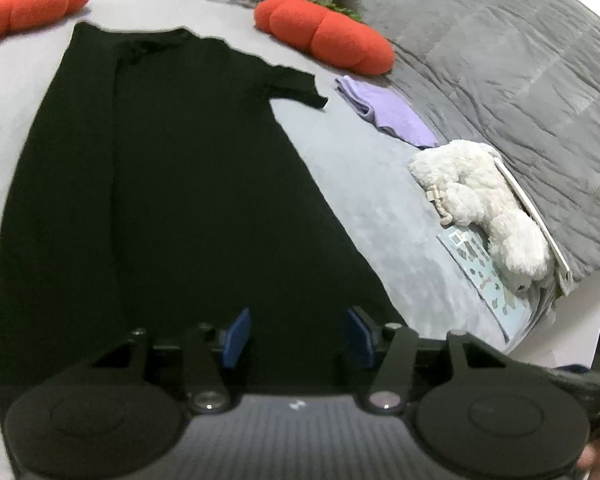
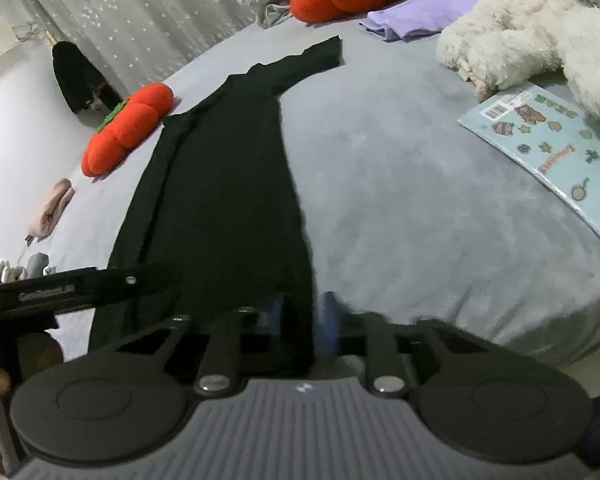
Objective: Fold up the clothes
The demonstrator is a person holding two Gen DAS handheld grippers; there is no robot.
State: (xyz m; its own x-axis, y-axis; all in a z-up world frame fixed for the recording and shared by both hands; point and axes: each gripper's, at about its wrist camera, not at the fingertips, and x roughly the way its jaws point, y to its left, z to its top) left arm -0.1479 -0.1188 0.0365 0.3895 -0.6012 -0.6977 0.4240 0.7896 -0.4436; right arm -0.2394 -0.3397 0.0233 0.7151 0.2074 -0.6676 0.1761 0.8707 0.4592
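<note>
The booklet (image 2: 552, 152) under the white plush toy (image 2: 540, 28) carried the word "BEAR", seen upside down; its other print was too small to read. A grey bedsheet (image 2: 400, 184) covered the bed, with a star-dotted curtain (image 2: 132, 12) behind. The black garment (image 1: 160, 200) lay flat between two orange pillows (image 1: 324, 36). The left gripper (image 1: 298, 340) hung over its hem, jaws apart. The right gripper (image 2: 300, 320) had its jaws apart astride the hem's edge.
</note>
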